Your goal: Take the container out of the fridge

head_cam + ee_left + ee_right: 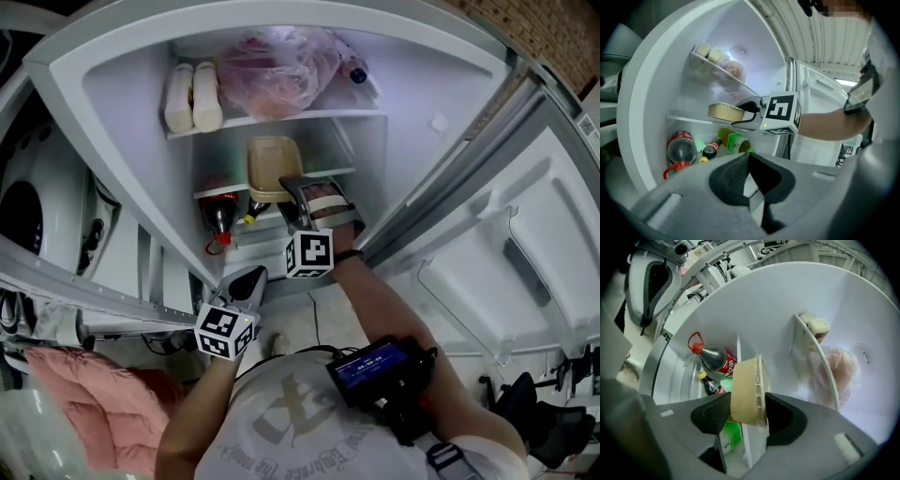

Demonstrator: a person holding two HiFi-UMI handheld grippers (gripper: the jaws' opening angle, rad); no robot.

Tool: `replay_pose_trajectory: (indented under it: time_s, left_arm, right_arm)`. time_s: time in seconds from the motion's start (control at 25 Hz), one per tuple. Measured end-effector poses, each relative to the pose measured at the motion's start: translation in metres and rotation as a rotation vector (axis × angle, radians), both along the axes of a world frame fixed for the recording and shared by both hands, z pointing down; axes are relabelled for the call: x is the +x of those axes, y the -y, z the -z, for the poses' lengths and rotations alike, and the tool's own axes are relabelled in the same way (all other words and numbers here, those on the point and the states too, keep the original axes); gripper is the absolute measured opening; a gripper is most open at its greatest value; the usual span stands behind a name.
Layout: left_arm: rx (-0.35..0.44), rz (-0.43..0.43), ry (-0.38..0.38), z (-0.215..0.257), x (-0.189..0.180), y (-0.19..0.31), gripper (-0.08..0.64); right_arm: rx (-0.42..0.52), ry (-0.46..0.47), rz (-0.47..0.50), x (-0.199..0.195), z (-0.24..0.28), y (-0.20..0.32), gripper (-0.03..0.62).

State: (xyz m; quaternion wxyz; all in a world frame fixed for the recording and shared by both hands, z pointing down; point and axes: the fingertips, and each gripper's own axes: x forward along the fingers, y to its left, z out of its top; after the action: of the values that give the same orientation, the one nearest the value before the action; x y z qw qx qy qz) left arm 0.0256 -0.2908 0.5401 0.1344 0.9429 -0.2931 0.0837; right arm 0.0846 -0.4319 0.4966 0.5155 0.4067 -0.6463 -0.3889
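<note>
The fridge (122, 103) stands open, its door (487, 244) swung to the right in the head view. The right claw (302, 192) reaches in at the middle shelf (211, 192) and is clamped on the tan container (272, 164). The right gripper view shows one dark pad pressing the container's (747, 390) base and the other its lidded rim, with the right claw (747, 401) holding it at the near end. From the left gripper view, the container (725, 111) sits at the front edge of that shelf (whether its bottom rests on the shelf or clears it I cannot tell).

The left claw (246, 281) hangs outside the fridge, lower and nearer the person. Its tips are together with nothing between them, as the left claw's (749, 159) own view shows.

Below the middle shelf lies a cola bottle (220, 216) with a red cap, a smaller dark bottle (711, 150) beside it, and something green (736, 142) just past that. On the top shelf (281, 119) are two pale containers (192, 98) side by side and a plastic bag (277, 70) with pinkish contents.
</note>
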Motion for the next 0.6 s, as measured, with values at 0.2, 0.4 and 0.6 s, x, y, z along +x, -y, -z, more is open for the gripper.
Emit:
replay_pose_trajectory:
  time_s: [0.2,0.4,0.6]
  left_arm:
    - [0.007,-0.009,0.006,0.005,-0.004,-0.022,0.002]
    - [0.016,-0.013,0.010,0.011,-0.011,-0.044,0.002]
    - [0.019,-0.016,0.006,0.015,-0.019,-0.073,0.002]
  right_arm:
    - [0.010,0.004,-0.004,-0.001,0.006,-0.022,0.233]
    - [0.020,0.014,-0.005,-0.007,0.013,-0.046,0.233]
    - [0.016,0.011,-0.002,-0.014,0.014,-0.077,0.233]
